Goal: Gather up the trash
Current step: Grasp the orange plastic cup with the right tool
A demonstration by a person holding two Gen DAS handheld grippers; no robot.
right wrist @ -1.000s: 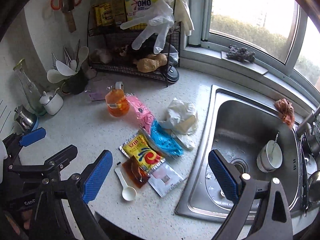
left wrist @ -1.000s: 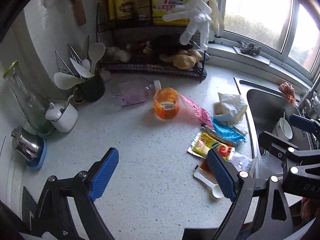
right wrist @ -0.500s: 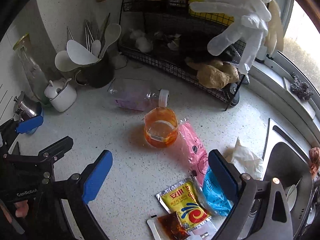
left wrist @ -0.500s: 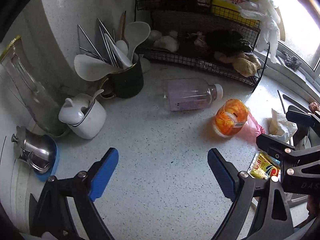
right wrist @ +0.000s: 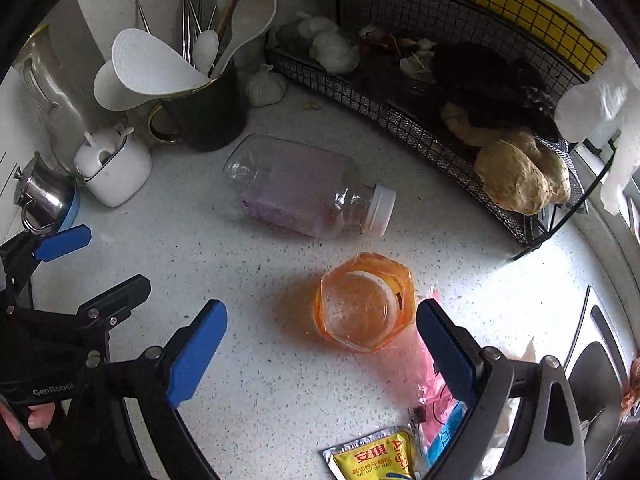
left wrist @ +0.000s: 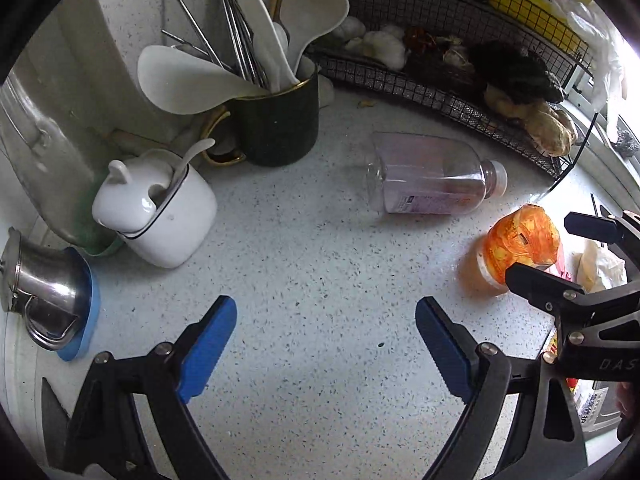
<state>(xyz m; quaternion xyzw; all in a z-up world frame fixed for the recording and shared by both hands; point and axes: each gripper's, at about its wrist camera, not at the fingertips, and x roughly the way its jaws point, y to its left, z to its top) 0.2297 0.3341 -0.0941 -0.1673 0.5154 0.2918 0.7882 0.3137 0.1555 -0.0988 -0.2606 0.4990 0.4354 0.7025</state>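
While both pairs of jaws stand wide with nothing between them, the left gripper [left wrist: 326, 344] hangs over bare speckled tabletop [left wrist: 320, 264], with the clear bottle [left wrist: 432, 178] lying on its side beyond the jaws. The right gripper [right wrist: 322, 350] has the orange jar [right wrist: 366, 304] just ahead of its jaws, nearer the right one, with the pink wrapper [right wrist: 420, 372] and yellow packet [right wrist: 376, 460] by that right jaw.

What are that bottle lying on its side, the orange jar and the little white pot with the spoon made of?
The bottle looks like clear, glossy thin plastic: you see through it, and it has a white screw cap. The orange jar seems tinted see-through plastic, though glass is possible. The white pot looks like glazed ceramic, smooth and shiny.
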